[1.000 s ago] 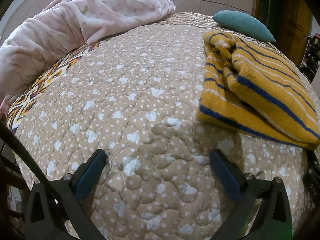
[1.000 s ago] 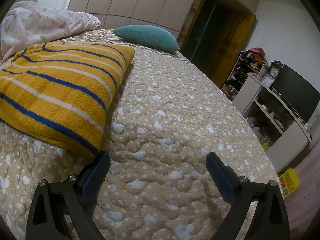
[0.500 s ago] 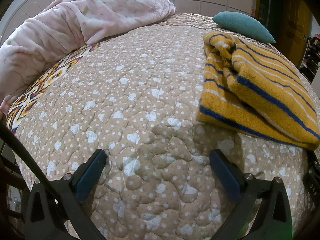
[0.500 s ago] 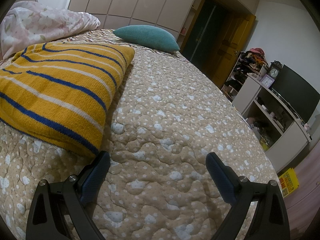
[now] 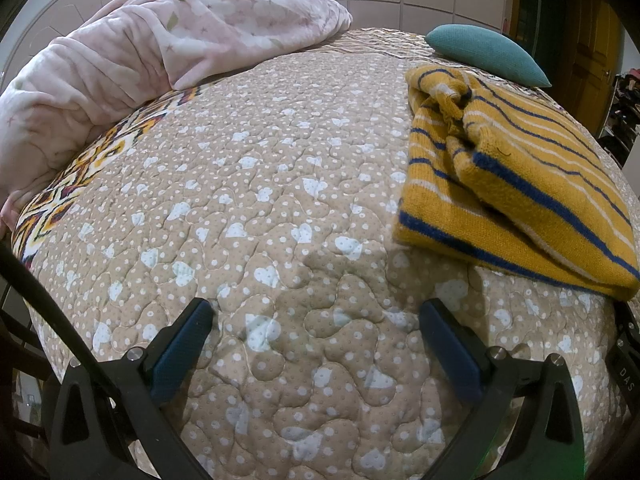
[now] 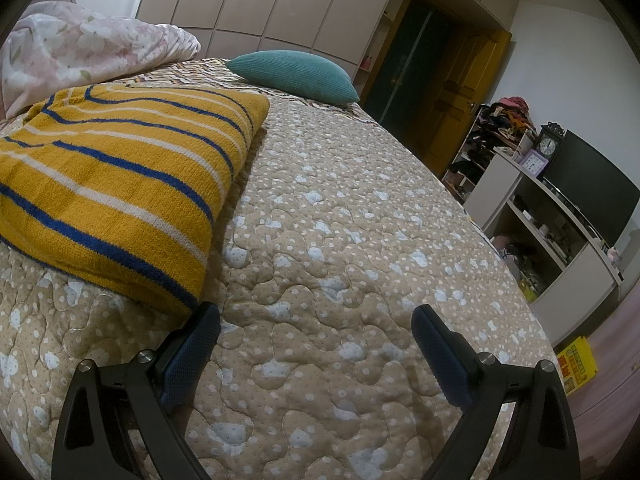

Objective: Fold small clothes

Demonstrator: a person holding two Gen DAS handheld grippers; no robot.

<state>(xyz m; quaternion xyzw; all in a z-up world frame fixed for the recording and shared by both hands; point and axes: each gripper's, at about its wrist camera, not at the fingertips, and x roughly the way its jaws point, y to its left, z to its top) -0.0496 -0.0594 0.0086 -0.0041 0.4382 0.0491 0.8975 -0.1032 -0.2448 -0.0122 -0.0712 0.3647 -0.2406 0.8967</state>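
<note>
A folded yellow knit sweater (image 5: 516, 184) with blue and white stripes lies on the beige quilted bedspread (image 5: 260, 184). In the left wrist view it is to the right of and beyond my left gripper (image 5: 316, 312), which is open, empty and low over the quilt. In the right wrist view the sweater (image 6: 116, 184) lies to the left. My right gripper (image 6: 316, 316) is open and empty. Its left fingertip (image 6: 204, 320) is just beside the sweater's near corner.
A pink floral duvet (image 5: 160, 48) is bunched at the bed's far left. A teal pillow (image 6: 296, 76) lies behind the sweater. On the right stand a shelf unit (image 6: 560, 232) with a TV and clocks, and a wooden door (image 6: 456, 92).
</note>
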